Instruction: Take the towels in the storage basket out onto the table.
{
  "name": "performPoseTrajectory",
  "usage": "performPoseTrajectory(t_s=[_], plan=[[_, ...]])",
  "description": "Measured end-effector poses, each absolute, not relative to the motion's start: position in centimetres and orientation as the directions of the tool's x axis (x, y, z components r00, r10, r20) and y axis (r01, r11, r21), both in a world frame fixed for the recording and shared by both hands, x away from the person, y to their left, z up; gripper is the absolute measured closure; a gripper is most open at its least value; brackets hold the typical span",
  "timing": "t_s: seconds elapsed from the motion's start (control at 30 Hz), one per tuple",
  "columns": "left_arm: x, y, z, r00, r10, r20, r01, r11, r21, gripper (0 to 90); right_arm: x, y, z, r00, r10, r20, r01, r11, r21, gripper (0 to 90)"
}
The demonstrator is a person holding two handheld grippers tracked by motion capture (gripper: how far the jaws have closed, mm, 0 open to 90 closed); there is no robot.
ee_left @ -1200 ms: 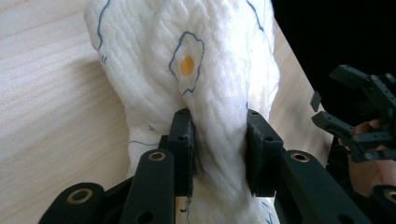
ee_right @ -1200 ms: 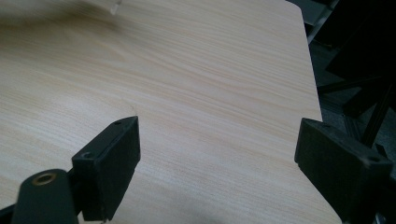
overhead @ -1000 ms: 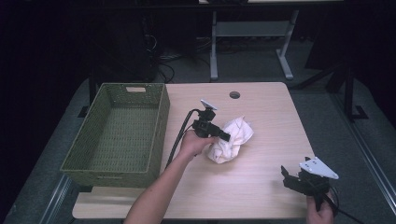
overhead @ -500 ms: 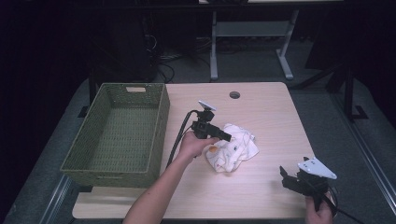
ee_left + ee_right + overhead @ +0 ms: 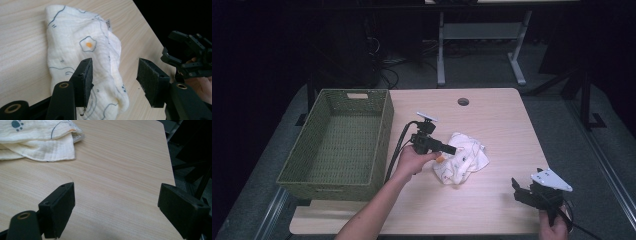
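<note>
**Left gripper parted above the muslin cloth**

The left gripper [image 5: 113, 82] hung just over the crumpled white muslin cloth [image 5: 462, 157], which lay mid-table beside the green wicker basket [image 5: 337, 145]. Its jaws had just been opening and stood apart, pads clear of the fabric (printed with fried eggs and paw marks). The right gripper [image 5: 115, 212] rested near the table [image 5: 492, 115] corner, jaws wide apart, holding nothing.

The left gripper [image 5: 447, 148] is held at mid-frame in the high view, its forearm entering from the bottom edge. Its jaws have just been opening; nothing is pinched between the pads. The right gripper [image 5: 518, 188] is kept at lower right, jaws spread wide, apparently level.
</note>
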State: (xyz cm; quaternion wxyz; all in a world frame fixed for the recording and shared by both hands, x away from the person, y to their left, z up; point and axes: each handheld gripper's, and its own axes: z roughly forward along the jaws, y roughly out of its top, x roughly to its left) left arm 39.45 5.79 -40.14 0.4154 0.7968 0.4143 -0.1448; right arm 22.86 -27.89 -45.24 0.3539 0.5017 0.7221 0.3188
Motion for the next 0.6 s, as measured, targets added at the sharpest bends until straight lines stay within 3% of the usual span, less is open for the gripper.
performPoseTrajectory(t_s=[0.6], plan=[[34.4, 6.3, -38.8, 0.719, 0.493, -0.491, 0.688, -0.399, 0.607, 36.0, 22.7, -28.1, -45.3, -0.240, 0.952, -0.188, 0.498, 0.287, 0.818, 13.9]])
